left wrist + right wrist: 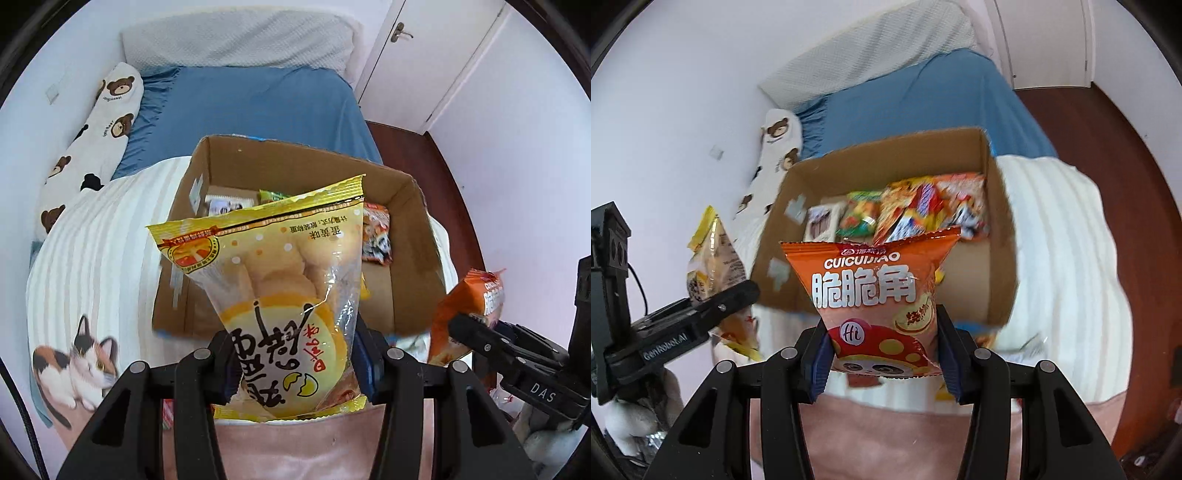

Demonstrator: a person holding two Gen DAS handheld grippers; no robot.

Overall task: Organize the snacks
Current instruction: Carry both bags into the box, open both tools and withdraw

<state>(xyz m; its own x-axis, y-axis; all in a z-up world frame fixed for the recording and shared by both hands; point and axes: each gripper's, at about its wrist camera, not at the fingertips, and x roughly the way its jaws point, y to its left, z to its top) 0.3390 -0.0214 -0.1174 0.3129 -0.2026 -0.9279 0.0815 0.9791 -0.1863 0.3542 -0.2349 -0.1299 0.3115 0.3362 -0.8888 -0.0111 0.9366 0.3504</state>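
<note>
Two snack bags are held up at once, each on the near side of an open cardboard box (406, 295) that sits on a white striped blanket (103, 251) on the bed.

The left hand-held gripper (293, 373) pinches the lower part of a yellow egg-cake bag (280, 280), its blue pads pressed against both side edges. The bag stands upright with its print upside down, and its top seal reaches over the box's near wall.

The right hand-held gripper (884, 360) pinches an orange crisp bag (871, 288) by its lower corners. Its upper edge overlaps the box's near rim in the right wrist view.

Inside the box (997, 280), several packets (923, 210) lie crowded along the far wall, a green one (862, 216) and a pale one (822, 221) among them. The near half of the box floor shows bare cardboard. The box walls stand straight, with no flaps over the opening.

Beyond the box lie a blue sheet (251, 107) and a bear-print pillow (99, 125) at the far left. A cat print (77, 362) shows on the blanket's near left edge.
</note>
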